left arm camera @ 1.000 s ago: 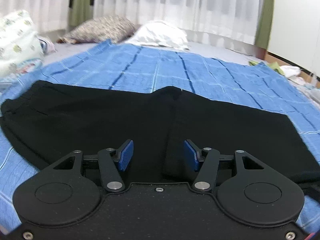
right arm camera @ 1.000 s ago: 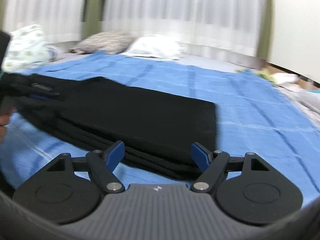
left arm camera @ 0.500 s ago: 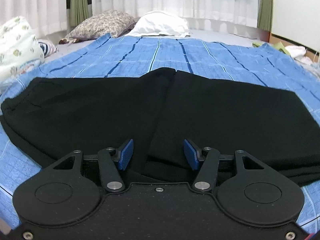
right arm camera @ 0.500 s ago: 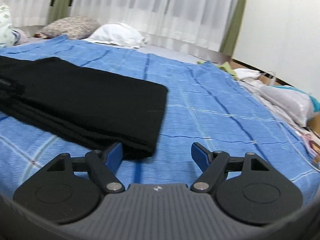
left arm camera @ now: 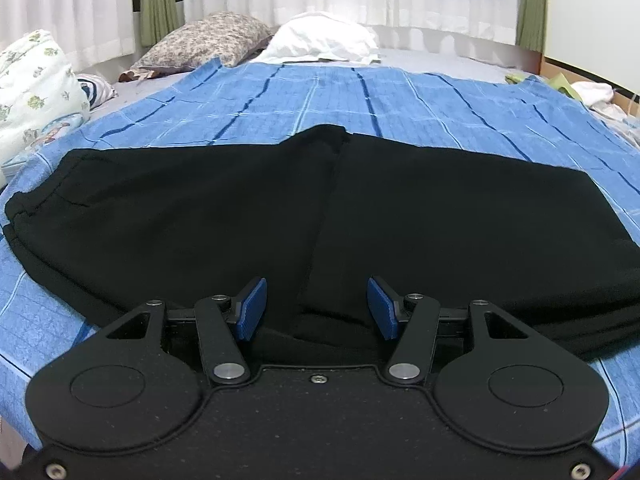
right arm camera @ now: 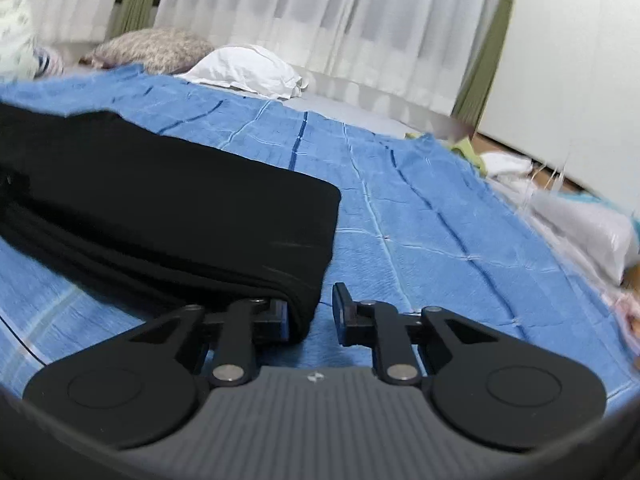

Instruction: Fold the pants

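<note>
Black pants (left arm camera: 320, 216) lie on the blue bedspread (left arm camera: 400, 96). Right gripper (right arm camera: 310, 312) is closing around their corner (pinch every layer); left gripper (left arm camera: 316, 308) hovers half-open, empty, over the near edge.

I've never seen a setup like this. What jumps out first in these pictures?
Black pants lie spread flat across a blue checked bedspread. The left tongs stand open with a fold of the pants between them, while the right tongs are closing at the pants' corner. Pillows sit by white curtains.
</note>
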A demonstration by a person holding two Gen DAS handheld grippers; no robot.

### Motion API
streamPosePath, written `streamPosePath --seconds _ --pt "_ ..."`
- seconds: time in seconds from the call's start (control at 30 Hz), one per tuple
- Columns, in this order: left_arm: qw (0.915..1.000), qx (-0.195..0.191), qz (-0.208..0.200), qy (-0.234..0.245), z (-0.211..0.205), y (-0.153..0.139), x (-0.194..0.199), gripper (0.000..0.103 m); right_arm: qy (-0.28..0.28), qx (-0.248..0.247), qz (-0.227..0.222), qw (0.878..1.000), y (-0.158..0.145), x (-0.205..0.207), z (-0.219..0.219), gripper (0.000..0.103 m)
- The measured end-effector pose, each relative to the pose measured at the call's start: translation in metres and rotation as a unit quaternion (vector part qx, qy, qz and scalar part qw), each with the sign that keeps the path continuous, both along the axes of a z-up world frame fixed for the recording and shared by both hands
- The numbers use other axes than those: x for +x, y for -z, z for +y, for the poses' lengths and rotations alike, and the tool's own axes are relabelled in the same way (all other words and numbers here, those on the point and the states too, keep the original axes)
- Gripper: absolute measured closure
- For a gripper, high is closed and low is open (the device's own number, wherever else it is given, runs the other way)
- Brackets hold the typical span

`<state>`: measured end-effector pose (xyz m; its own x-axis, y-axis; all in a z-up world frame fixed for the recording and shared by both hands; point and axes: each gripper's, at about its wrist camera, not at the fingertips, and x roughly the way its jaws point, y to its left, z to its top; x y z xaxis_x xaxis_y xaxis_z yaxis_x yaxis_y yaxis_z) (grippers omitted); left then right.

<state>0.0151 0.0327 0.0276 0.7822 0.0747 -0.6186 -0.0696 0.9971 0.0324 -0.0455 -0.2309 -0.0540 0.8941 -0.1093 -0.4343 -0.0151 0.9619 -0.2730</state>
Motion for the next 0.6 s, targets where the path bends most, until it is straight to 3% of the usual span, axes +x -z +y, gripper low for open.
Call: streamPosePath --seconds 0.2,0.37,0.6 --pt "0.9999 0.003 0.001 0.013 -0.01 0.001 -0.004 0.047 -0.001 -0.052 -0.007 0.999 0.003 -0.001 -0.002 0.068" --pt "0.9998 0.001 -0.001 0.02 -0.012 0.001 -0.008 0.047 0.009 -0.032 -0.002 0.999 -0.001 0.002 -0.014 0.064" --pt "0.9998 0.0 -0.004 0.022 -0.01 0.003 -0.011 0.047 0.001 -0.049 0.001 0.999 0.01 -0.002 -0.006 0.062"
